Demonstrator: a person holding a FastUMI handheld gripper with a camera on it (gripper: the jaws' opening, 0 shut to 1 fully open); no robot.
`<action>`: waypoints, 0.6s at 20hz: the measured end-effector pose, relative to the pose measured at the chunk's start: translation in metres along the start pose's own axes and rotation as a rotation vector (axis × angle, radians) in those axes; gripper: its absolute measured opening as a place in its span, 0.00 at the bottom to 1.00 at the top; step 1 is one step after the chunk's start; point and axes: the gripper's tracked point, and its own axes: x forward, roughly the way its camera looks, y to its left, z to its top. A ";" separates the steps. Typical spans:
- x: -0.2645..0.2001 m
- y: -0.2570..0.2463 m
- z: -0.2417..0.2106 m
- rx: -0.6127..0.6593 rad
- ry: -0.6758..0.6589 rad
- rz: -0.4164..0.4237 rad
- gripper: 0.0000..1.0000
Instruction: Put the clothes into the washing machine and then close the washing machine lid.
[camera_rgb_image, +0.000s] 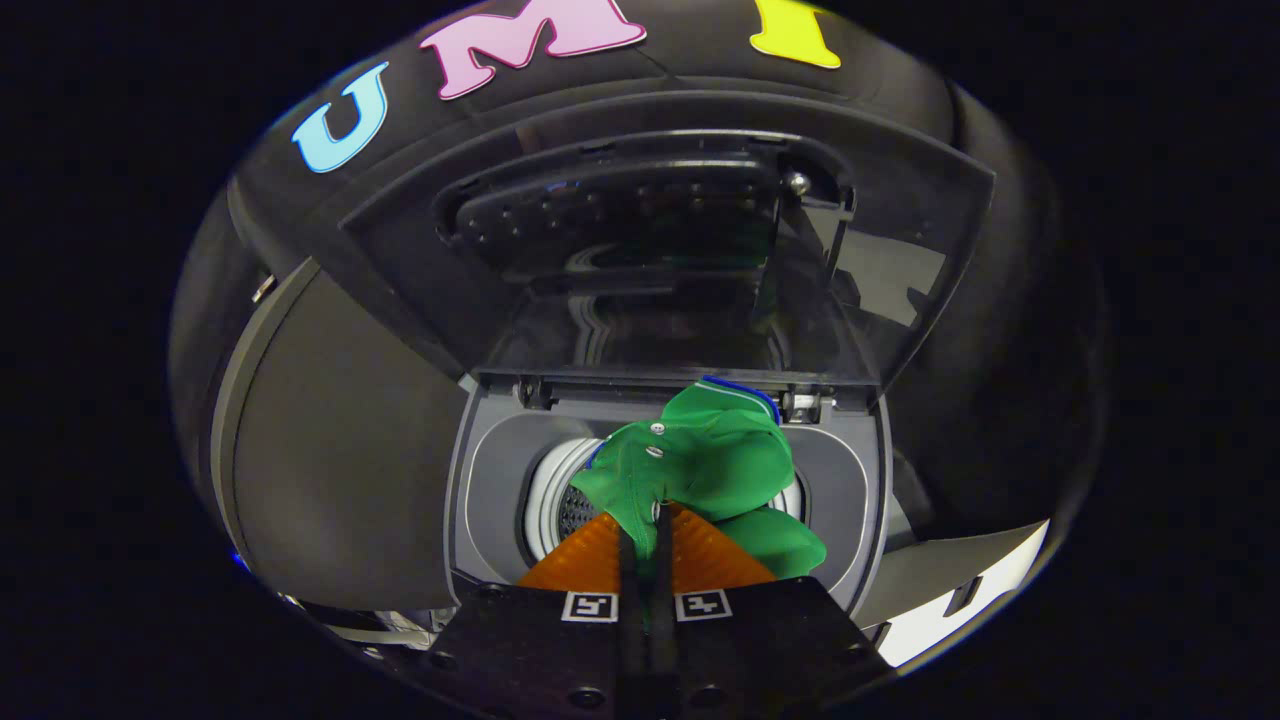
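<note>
tongs (645, 520) pinched nearly closed on a fold of the green garment (715, 465), hanging over the washing machine drum (555, 500); soft, light, floppy cloth, best gripped at a bunched fold.

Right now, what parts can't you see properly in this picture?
- Inside of the drum, gripper view: the green garment hangs over the opening, so whether other clothes lie inside cannot be told.
- Lower part of the garment: hidden behind the fingers of the gripper, which are shut on it.
- Through the raised lid: reflections blur what stands behind it.
- Front of the washing machine: covered by the gripper's body.
</note>
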 end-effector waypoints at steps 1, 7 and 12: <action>0.001 -0.003 -0.004 -0.009 0.005 -0.011 0.07; 0.005 -0.008 -0.021 0.001 0.021 -0.014 0.11; -0.008 0.000 0.009 -0.082 -0.121 0.003 0.56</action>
